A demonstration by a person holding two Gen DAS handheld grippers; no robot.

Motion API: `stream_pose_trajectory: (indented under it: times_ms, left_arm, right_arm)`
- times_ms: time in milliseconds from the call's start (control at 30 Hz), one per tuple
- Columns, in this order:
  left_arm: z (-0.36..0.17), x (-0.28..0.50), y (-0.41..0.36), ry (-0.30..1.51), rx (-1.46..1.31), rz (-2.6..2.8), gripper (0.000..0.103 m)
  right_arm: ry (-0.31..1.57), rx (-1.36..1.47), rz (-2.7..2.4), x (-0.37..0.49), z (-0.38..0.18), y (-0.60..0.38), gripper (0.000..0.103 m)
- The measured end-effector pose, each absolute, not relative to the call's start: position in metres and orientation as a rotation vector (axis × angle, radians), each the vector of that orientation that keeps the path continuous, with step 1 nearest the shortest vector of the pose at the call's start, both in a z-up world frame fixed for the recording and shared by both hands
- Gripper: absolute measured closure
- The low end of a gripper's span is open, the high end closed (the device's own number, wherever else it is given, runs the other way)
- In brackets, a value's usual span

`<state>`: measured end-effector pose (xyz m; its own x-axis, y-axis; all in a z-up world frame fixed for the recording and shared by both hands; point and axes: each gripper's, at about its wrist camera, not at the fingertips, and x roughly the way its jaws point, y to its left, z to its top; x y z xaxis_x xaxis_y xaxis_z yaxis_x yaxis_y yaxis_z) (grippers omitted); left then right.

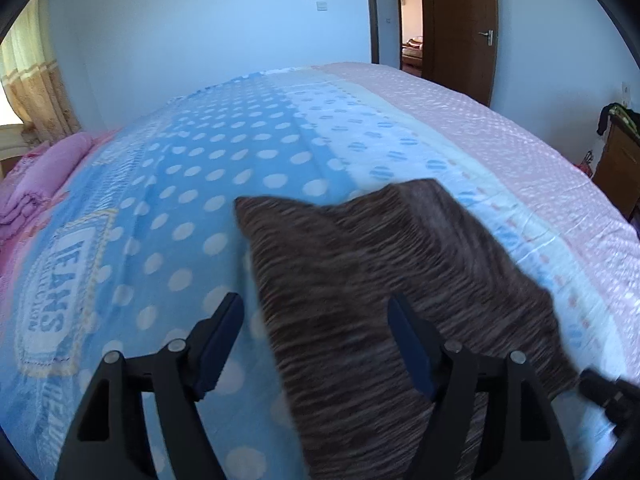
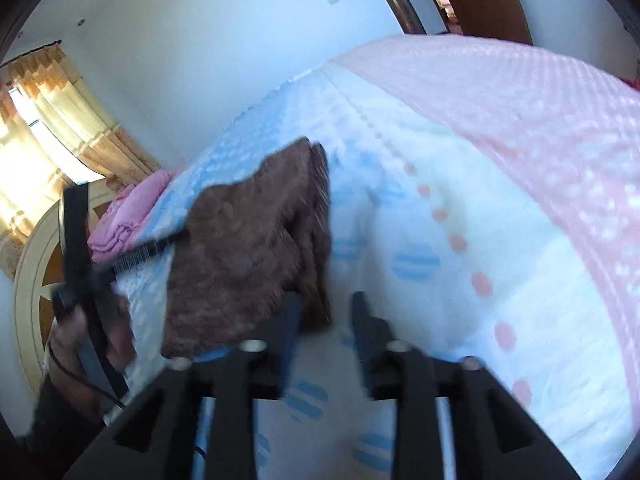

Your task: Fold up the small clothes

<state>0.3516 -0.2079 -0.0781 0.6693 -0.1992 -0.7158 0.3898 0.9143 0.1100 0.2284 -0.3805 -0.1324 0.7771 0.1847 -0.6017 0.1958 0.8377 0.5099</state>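
A small brown-grey striped garment [image 1: 360, 280] lies on the polka-dot bedspread [image 1: 200, 184], folded over itself. In the left wrist view my left gripper [image 1: 316, 316] is open, its jaws wide apart over the garment's near left edge. In the right wrist view the same garment [image 2: 248, 248] lies ahead and to the left, blurred. My right gripper [image 2: 326, 312] is open, with the garment's near right corner beside its left finger [image 2: 292, 320]. The other gripper and the hand holding it [image 2: 84, 280] show at the left.
The bedspread turns white and then pink [image 1: 500, 132] toward the right. A folded pink blanket [image 1: 44, 176] lies at the bed's left end. A brown door [image 1: 460, 28] and a wooden cabinet [image 1: 620, 160] stand beyond the bed. Curtains [image 2: 60, 112] hang at the window.
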Motion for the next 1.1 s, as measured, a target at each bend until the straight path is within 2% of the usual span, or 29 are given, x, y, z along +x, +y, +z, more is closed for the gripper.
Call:
stream_pose_trajectory:
  times_ms: [167,267,300,433,533,633,767,867,1000,1100]
  left_arm:
    - [-0.11,0.343,-0.182,0.826,0.241,-0.299,0.023]
    - [-0.112,0.338,-0.173,0.814,0.197,-0.294,0.018]
    - [-0.112,0.337,-0.173,0.808,0.191,-0.295,0.018]
    - [-0.117,0.334,-0.173,0.8,0.211,-0.289,0.014]
    - [-0.117,0.324,-0.161,0.816,0.161,-0.308,0.013]
    - [-0.126,0.315,-0.156,0.821,0.15,-0.289,0.007]
    - [-0.129,0.314,-0.156,0.83,0.132,-0.298,0.006]
    - [-0.134,0.317,-0.152,0.853,0.11,-0.322,0.004]
    - [-0.137,0.32,-0.145,0.877,0.057,-0.353,0.003]
    - [-0.139,0.32,-0.145,0.884,0.043,-0.36,0.003]
  right_arm:
    - [0.685,0.485,0.048,0.285,-0.099,-0.375,0.061]
    - [0.738,0.421,0.053,0.33,-0.094,-0.368,0.062]
    - [0.784,0.403,0.057,0.346,-0.098,-0.364,0.067]
    - [0.942,0.272,-0.032,0.369,-0.14,-0.353,0.071]
    - [0.904,0.214,-0.049,0.357,-0.128,-0.344,0.071]
    - [0.824,0.087,0.019,0.352,-0.093,-0.319,0.071]
    - [0.818,0.038,0.247,0.398,-0.075,-0.273,0.071]
    - [0.853,-0.039,0.266,0.441,-0.081,-0.241,0.075]
    - [0.947,-0.122,0.321,0.492,-0.116,-0.201,0.083]
    - [0.962,-0.153,0.309,0.51,-0.142,-0.192,0.083]
